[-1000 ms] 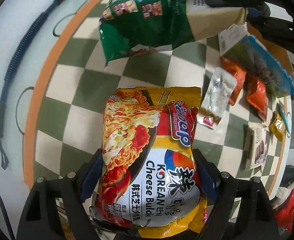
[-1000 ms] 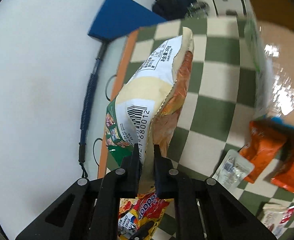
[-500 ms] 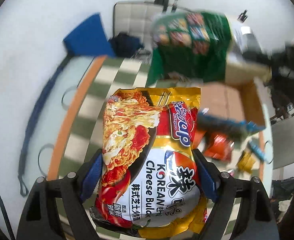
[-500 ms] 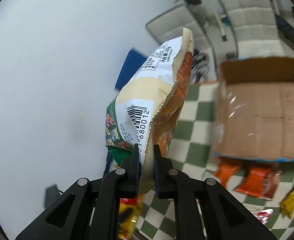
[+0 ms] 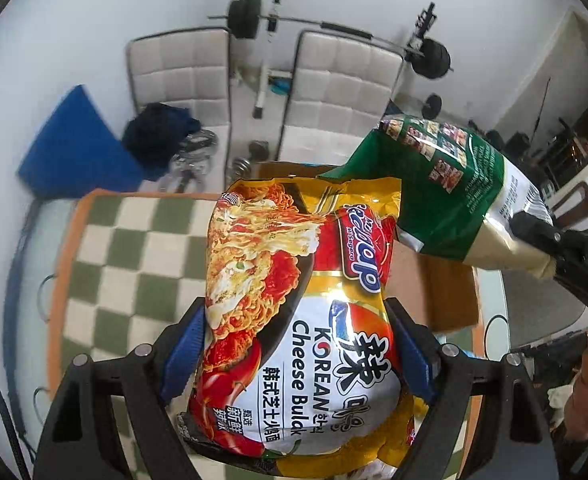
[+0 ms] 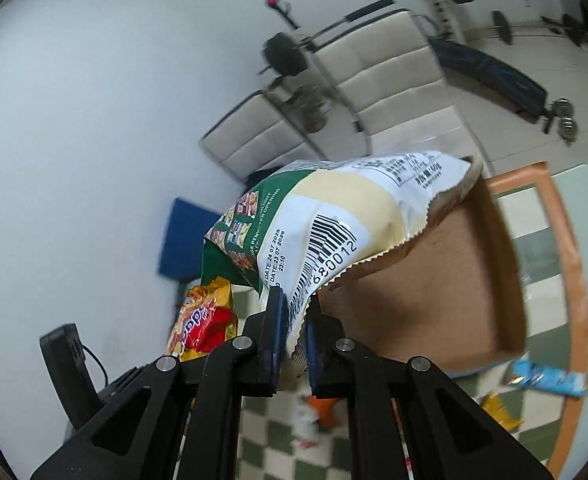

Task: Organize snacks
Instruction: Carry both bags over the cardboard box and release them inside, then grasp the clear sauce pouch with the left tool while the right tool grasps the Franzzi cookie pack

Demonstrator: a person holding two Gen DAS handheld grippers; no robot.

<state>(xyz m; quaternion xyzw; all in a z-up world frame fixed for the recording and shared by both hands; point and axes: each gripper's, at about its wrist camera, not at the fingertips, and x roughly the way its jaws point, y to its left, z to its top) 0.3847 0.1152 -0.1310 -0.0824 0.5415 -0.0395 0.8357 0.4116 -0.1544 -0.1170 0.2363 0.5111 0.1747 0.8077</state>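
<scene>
Left wrist view: we see left gripper jaws spread wide, clamping one noodle packet above checkered mat; two white benches behind.

Right wrist view: right gripper jaws pinching green chip bag edge over cardboard box; box interior we see bare. One blue packet beside box.

Right gripper fingers clamp green-white snack bag above cardboard box.

Left gripper and right gripper, jaws clamped.
</scene>
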